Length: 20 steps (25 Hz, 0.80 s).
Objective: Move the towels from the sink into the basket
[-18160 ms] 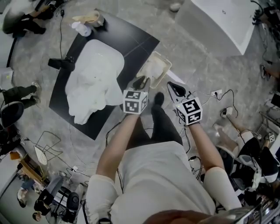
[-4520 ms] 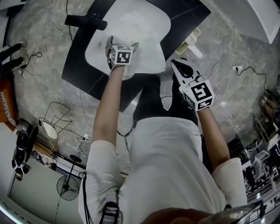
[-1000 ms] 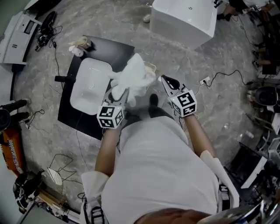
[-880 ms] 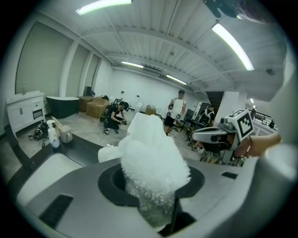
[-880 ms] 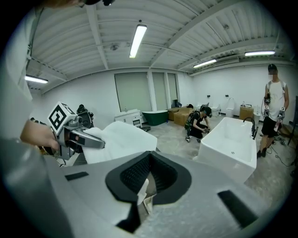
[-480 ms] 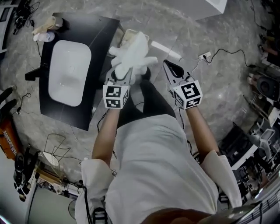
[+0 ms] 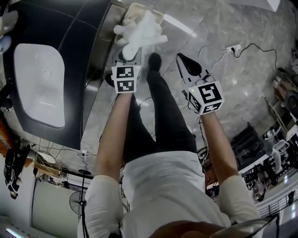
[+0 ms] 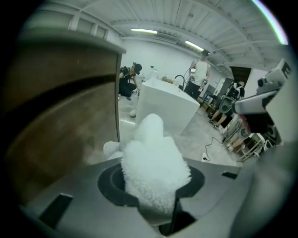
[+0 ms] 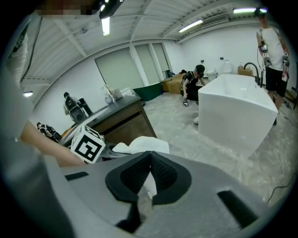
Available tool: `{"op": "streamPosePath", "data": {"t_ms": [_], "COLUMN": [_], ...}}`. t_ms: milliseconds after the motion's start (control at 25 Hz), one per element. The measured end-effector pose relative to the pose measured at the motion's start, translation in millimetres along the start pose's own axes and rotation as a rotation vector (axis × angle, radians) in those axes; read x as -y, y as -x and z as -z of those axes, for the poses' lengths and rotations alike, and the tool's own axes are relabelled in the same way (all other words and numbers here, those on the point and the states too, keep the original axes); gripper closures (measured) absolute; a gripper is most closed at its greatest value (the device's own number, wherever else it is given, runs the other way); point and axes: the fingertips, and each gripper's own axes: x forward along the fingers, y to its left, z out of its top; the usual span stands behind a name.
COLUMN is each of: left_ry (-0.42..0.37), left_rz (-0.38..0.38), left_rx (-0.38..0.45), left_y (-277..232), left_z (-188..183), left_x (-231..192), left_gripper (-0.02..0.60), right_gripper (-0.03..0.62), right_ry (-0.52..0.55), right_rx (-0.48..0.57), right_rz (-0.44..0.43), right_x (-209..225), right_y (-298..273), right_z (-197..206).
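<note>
One white towel (image 8: 156, 167) is pinched in the left claw (image 7: 132, 50), hanging just over the beige basket (image 7: 132, 8) on the floor (image 7: 223, 28); the right claw (image 9: 148, 176) is pressed together on nothing. With the sink (image 7: 37, 83) in the dark tabletop (image 7: 88, 42) bare, only the drop seems left. A second ago this towel was carried beside the sink, higher off the floor.

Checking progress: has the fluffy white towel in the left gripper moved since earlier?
Yes. The fluffy white towel, clamped in the left gripper, has left the white sink, going right past the black countertop to above the cream basket.
</note>
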Motion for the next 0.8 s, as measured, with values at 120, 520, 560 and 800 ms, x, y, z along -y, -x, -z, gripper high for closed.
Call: {"op": "streamPosePath", "data": {"t_ms": [120,520,560,800], "left_ry": [0.015,0.021,0.027,0.03], "left_rz": [-0.033,-0.08,-0.077,-0.034], "left_rx": [-0.07,-0.213,-0.221,-0.223], "left_y": [-53.9,-207.7,-211.1,-188.4], "left_z": [36.6,141.9,148.7,164.4], "left_x": [-29.4,-100.8,-101.1,-90.4], "left_gripper": [0.419,0.222,0.208,0.195], "right_gripper": [0.594,0.594,0.594,0.594], "right_ry": [-0.016,-0.086,-0.089,-0.07], "right_rx": [-0.029,-0.094,-0.101,-0.119], "right_rz": [-0.038,-0.03,-0.03,-0.033], "right_x": [5.0,47.3,49.1,33.4], "right_y": [-48.3,-159.6,-163.2,-164.7], "right_z": [38.8,145.5,151.3,158.0]}}
